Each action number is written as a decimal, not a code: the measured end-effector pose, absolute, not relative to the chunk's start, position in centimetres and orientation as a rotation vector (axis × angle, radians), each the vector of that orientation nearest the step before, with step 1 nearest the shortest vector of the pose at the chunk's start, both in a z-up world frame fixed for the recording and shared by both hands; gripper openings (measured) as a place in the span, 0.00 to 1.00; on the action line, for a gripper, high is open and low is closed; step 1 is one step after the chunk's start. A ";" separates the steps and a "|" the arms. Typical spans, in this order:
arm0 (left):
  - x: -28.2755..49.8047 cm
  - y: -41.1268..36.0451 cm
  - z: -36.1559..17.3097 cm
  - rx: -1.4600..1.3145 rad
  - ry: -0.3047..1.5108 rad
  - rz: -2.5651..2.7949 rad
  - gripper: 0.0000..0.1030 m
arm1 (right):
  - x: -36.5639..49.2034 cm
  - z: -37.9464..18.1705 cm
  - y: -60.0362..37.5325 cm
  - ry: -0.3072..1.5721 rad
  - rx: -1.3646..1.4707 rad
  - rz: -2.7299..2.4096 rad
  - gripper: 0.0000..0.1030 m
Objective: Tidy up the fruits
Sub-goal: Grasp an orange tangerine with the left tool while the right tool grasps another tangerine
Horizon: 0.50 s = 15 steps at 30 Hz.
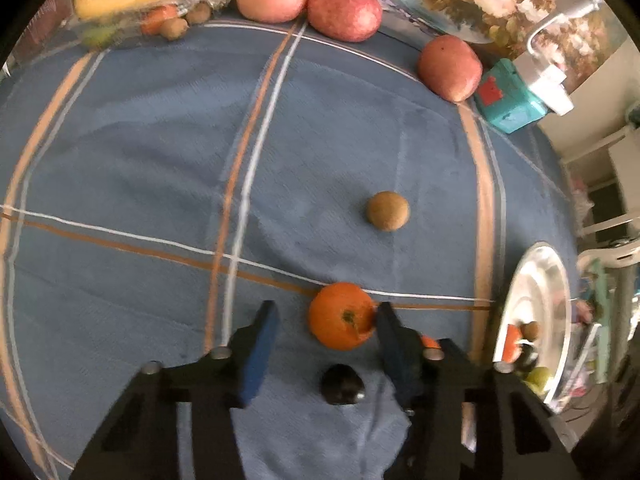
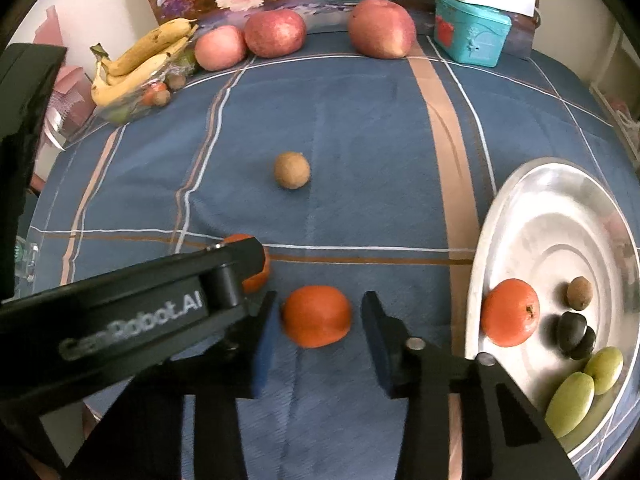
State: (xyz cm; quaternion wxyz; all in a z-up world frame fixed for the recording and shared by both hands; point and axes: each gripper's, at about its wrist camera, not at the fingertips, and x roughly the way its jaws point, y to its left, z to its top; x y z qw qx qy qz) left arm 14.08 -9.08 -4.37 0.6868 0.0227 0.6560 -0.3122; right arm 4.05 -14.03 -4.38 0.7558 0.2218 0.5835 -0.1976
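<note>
In the left wrist view my left gripper (image 1: 326,314) is open; an orange (image 1: 341,316) lies on the blue cloth touching its right finger, and a dark plum (image 1: 342,384) lies between the fingers nearer the camera. In the right wrist view my right gripper (image 2: 320,304) is open with a second orange (image 2: 316,316) on the cloth between its fingertips. The left gripper's body (image 2: 132,308) crosses in from the left and hides most of the first orange (image 2: 256,276). A brown kiwi (image 2: 291,170) lies mid-table. The steel plate (image 2: 560,216) at right holds an orange, plums, a small brown fruit and green fruits.
Three red apples (image 2: 276,34) line the far edge. Bananas (image 2: 140,60) lie over a clear bag of small fruit at the far left. A teal box (image 2: 472,34) with a white device on top stands at the far right. The table edge drops off at right.
</note>
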 end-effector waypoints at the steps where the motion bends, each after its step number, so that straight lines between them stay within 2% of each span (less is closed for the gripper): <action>1: 14.1 -9.1 -4.4 0.034 1.477 -0.708 0.39 | 4.1 -4.4 -14.0 1.272 0.483 -0.430 0.37; 7: 14.4 -8.4 -3.3 -0.005 1.457 -0.714 0.28 | 4.0 -3.9 -13.9 1.247 0.493 -0.414 0.36; 15: 14.9 -7.5 -2.3 -0.047 1.442 -0.723 0.25 | 3.7 -2.9 -14.3 1.219 0.512 -0.408 0.36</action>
